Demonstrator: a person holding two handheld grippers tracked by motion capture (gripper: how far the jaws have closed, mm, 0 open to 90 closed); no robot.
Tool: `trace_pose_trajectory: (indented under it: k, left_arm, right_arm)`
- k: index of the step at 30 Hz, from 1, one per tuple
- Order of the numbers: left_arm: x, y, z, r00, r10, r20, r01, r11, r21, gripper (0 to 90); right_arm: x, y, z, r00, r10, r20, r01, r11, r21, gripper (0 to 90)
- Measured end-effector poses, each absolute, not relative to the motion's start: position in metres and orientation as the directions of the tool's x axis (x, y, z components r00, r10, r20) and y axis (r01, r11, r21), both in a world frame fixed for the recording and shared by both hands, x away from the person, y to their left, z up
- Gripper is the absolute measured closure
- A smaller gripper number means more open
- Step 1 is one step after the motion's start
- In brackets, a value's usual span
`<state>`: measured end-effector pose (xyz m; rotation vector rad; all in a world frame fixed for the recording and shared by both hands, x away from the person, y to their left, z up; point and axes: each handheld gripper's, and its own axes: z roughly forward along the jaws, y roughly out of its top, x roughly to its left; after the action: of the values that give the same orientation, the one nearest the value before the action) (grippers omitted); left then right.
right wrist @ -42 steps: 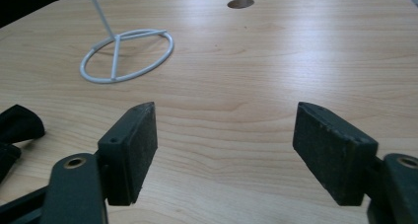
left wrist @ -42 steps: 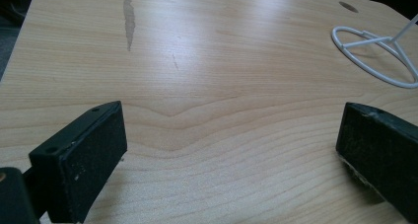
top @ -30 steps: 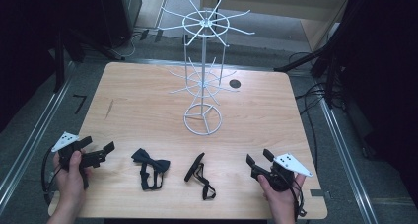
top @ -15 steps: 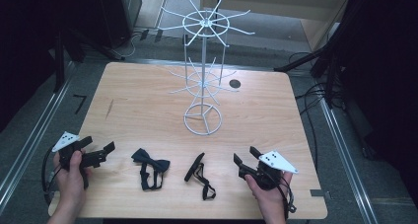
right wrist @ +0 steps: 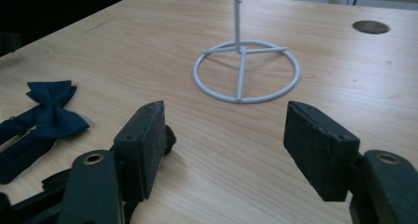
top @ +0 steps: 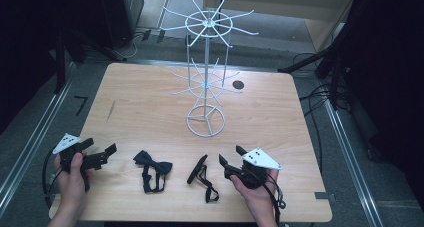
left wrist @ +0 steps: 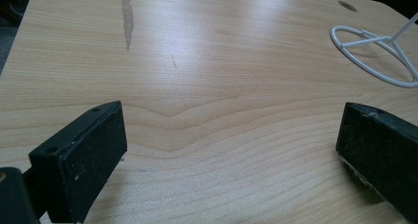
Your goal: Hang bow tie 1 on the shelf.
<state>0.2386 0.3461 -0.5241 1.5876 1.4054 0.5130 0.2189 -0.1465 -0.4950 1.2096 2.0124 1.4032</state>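
A navy bow tie [top: 150, 166] and a black bow tie [top: 202, 175] lie side by side near the table's front edge. My left gripper [top: 107, 154] rests at the front left, held by a hand, a short way left of the navy bow tie. Its jaws stand open over bare wood [left wrist: 229, 120]. My right gripper [top: 231, 155] sits just right of the black bow tie, open, with nothing between its pads [right wrist: 226, 115]. In the right gripper view the navy bow tie [right wrist: 49, 110] lies to the left, and a bit of the black bow tie [right wrist: 170, 135] peeks from behind the left jaw.
A white wire display rack [top: 206, 72] stands mid-table on a ring base [right wrist: 246, 71] [left wrist: 374, 56], its arms spreading overhead. A round cable hole [top: 238, 84] is behind it. Cables and dark equipment surround the wooden table [top: 140, 102].
My right gripper has slid left along the front of the table, closer to the black bow tie. The left gripper and both bow ties have stayed put.
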Motion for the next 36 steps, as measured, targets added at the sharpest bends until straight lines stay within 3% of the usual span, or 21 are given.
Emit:
trace_pose_trajectory:
  k: [36]
  left_arm:
    - [0.238,0.346,-0.524,0.260,0.930,-0.258,0.544,0.080,0.835,0.0]
  right_arm:
    - [0.230,-0.051,-0.495,-0.689,0.717,0.106,0.399,0.254,0.881,41.3]
